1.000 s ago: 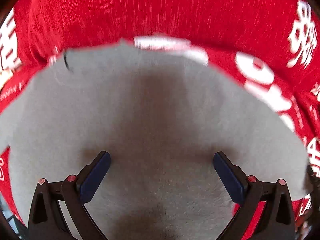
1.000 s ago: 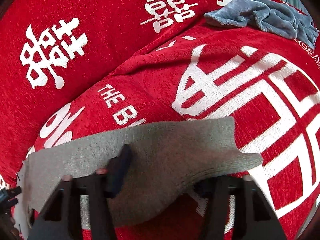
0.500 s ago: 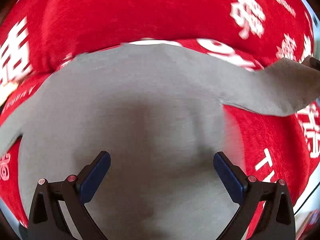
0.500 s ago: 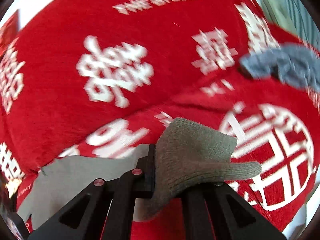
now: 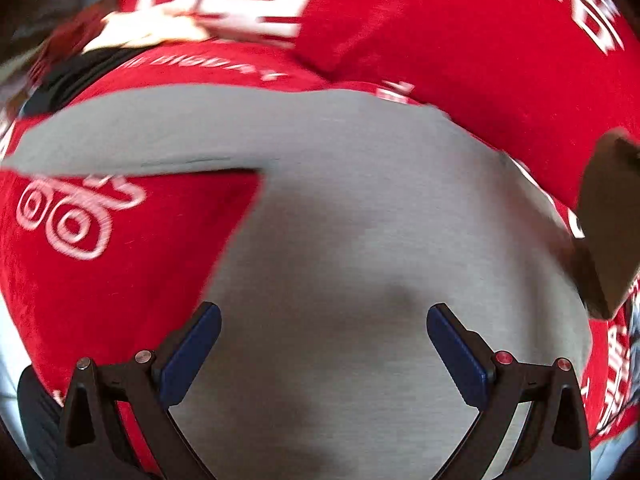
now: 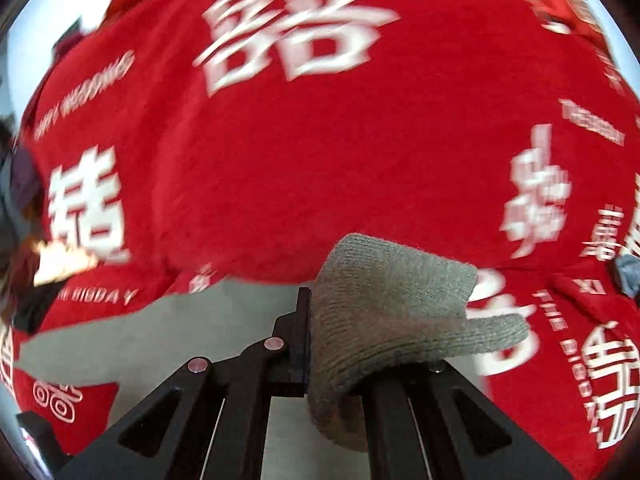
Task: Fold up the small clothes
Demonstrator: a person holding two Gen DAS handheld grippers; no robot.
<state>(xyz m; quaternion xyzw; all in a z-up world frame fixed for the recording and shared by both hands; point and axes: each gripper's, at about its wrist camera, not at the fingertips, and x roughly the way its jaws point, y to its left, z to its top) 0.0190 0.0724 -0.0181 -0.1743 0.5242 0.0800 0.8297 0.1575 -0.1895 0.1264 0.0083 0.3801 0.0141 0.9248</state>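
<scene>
A grey knit garment (image 5: pixel 360 220) lies spread on a red cover, one sleeve (image 5: pixel 140 136) stretching off to the left. My left gripper (image 5: pixel 324 344) hovers over the garment's body, open, with nothing between its blue pads (image 5: pixel 192 356). My right gripper (image 6: pixel 316 336) is shut on the garment's ribbed grey cuff (image 6: pixel 392 312), held raised above the cover; the rest of the garment (image 6: pixel 200 340) trails down and left below it. In the left wrist view a dark flap (image 5: pixel 608 220) at the right edge looks like that lifted cuff.
The red cover (image 6: pixel 320 160) with white characters fills both views, rising into a cushion behind. A blue-grey cloth (image 6: pixel 626 276) lies at the far right edge. Dark, blurred things (image 5: pixel 80 68) sit at the cover's left end.
My right gripper shut on the ribbed cuff and lifted it, swinging leftward across the cover. My left gripper stayed open and swept sideways over the garment, bringing the left sleeve into view.
</scene>
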